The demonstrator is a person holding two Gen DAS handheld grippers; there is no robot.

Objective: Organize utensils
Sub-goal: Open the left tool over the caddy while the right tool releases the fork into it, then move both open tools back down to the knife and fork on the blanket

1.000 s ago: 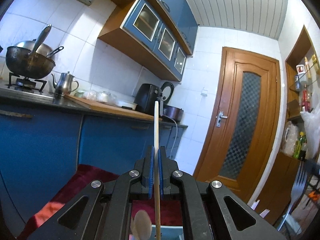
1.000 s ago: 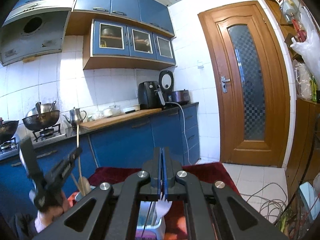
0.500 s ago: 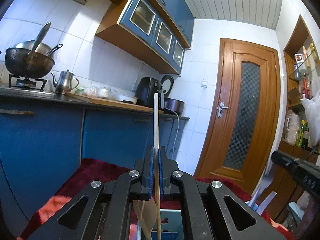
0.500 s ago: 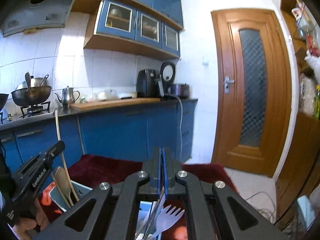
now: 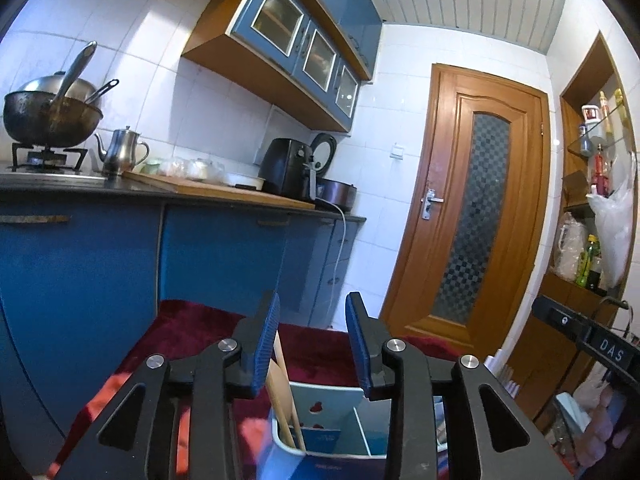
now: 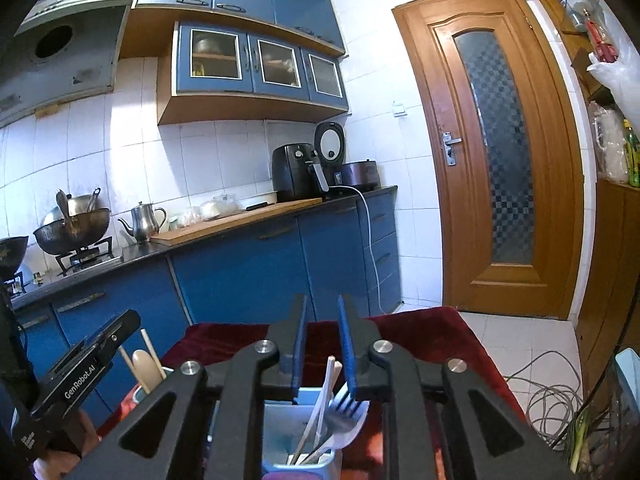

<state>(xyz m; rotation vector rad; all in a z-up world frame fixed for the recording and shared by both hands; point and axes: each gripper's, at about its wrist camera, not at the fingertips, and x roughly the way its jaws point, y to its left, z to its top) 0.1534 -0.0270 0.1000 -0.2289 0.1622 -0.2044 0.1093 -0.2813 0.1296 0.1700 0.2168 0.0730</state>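
The left gripper (image 5: 312, 344) has its blue pads spread wide apart, and nothing is between them. Just below its left finger, at about 7 o'clock from the gap, the wooden chopsticks (image 5: 286, 400) stand slanted in the left compartment of the white utensil holder (image 5: 332, 400). They lean against its wall, and this keeps them upright. In the right wrist view the same sticks and a wooden spoon (image 6: 145, 364) stand together at 9 o'clock from the right gripper (image 6: 322, 344).

The right gripper is open too, with a narrower gap and nothing inside it. Directly under it, at 6 o'clock, a second compartment of the holder (image 6: 280, 416) contains a metal fork (image 6: 340, 408), a white plastic fork (image 6: 352, 428) and some thin sticks, all with the handles down.

It seems that wooden things go in one compartment and forks in another. The holder stands on a dark red cloth (image 6: 460, 336), which probably prevents it from sliding.

Both grippers hang above the holder and touch no utensil. I judge that this part of the sorting is finished. If more utensils remain, I cannot see them here.
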